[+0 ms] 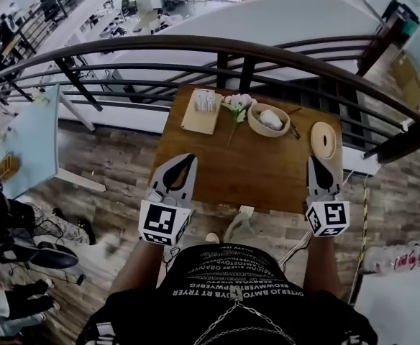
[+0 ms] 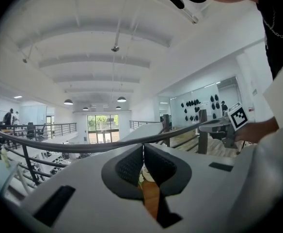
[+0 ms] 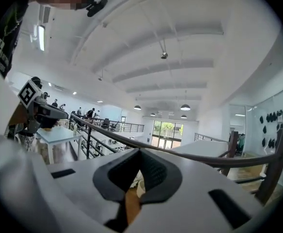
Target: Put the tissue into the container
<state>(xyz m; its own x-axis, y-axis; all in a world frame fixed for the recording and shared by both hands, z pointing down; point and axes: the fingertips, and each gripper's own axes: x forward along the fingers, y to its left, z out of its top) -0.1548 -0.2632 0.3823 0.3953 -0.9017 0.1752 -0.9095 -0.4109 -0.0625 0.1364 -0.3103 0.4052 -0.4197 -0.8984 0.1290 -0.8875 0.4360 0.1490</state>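
- The white tissue (image 1: 271,118) lies in the wooden bowl (image 1: 252,123) on the table (image 1: 253,175).
- The left gripper (image 1: 189,159) and right gripper (image 1: 317,162) have their fingers together and empty, over the table's near edge.
- The white lettering on the shirt (image 1: 231,279) is too warped to read.

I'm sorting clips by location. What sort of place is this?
Probably an open-plan office or lab, seen from a mezzanine: a curved railing guards the edge, desks show on the level below, and pendant lamps hang from a high ceiling.

A wooden table (image 1: 246,171) stands against a curved dark railing (image 1: 195,43); a flat pale board (image 1: 201,111) and a small flower sprig (image 1: 237,105) lie near its far edge
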